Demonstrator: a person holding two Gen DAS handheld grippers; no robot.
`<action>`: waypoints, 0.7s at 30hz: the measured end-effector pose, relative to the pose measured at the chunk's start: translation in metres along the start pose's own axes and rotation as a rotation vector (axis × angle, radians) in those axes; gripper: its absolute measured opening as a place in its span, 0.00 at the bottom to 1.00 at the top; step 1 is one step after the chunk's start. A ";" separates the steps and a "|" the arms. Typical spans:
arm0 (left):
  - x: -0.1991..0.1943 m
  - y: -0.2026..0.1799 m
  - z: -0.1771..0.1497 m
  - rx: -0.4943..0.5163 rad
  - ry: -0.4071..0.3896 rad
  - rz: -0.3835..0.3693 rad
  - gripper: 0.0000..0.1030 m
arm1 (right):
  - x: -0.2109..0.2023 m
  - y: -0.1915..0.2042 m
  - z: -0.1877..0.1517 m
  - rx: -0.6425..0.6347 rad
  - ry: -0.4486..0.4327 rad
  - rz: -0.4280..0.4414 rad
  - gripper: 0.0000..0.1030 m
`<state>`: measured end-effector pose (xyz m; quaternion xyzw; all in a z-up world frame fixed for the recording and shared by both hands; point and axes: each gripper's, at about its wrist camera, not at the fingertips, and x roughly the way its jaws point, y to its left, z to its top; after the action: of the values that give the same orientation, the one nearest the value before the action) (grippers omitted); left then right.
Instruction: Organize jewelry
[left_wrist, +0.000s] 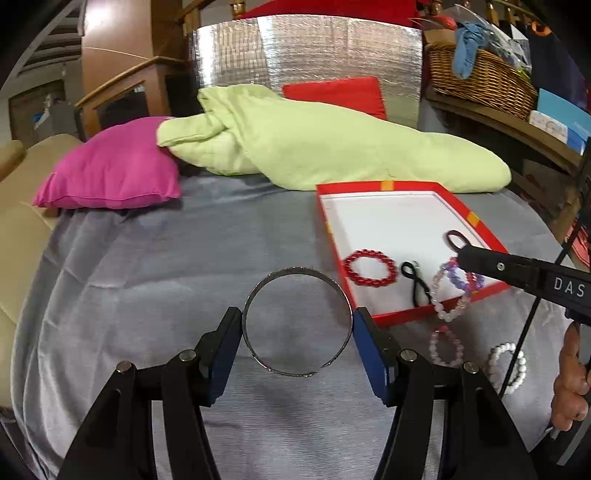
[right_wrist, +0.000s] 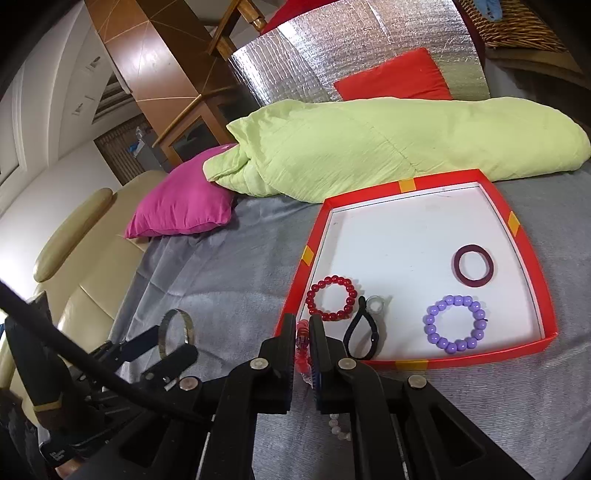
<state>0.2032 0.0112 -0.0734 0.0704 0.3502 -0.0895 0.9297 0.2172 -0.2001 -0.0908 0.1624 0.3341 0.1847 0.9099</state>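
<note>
Grey bedding spreads under a red tray (left_wrist: 404, 318). Left wrist view: the left hand-held gripper (left_wrist: 297, 341) clamps a silver bangle (left_wrist: 297, 321) just short of it. Right wrist view: the right hand-held gripper (right_wrist: 303, 345), pinched together on a pink bead bracelet (right_wrist: 302, 341), hovers at the tray's near edge. Both pieces seem mid-delivery; next, carry each over the rim and release.

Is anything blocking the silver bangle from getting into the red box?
Nothing visible does. The left claw holds the bangle beside the box; only bare grey cloth and the box's low wall lie between.
</note>
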 end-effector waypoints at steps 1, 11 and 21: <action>-0.001 0.002 0.000 0.000 -0.004 0.014 0.61 | 0.001 0.001 0.000 0.000 0.000 0.000 0.08; -0.013 0.024 0.004 -0.043 -0.075 0.158 0.61 | 0.006 0.006 0.000 -0.006 -0.001 0.003 0.08; -0.016 0.033 0.006 -0.078 -0.100 0.205 0.61 | 0.004 0.002 0.004 -0.001 -0.024 0.001 0.08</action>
<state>0.2025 0.0442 -0.0562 0.0652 0.2977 0.0161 0.9523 0.2218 -0.1973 -0.0892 0.1643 0.3229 0.1831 0.9139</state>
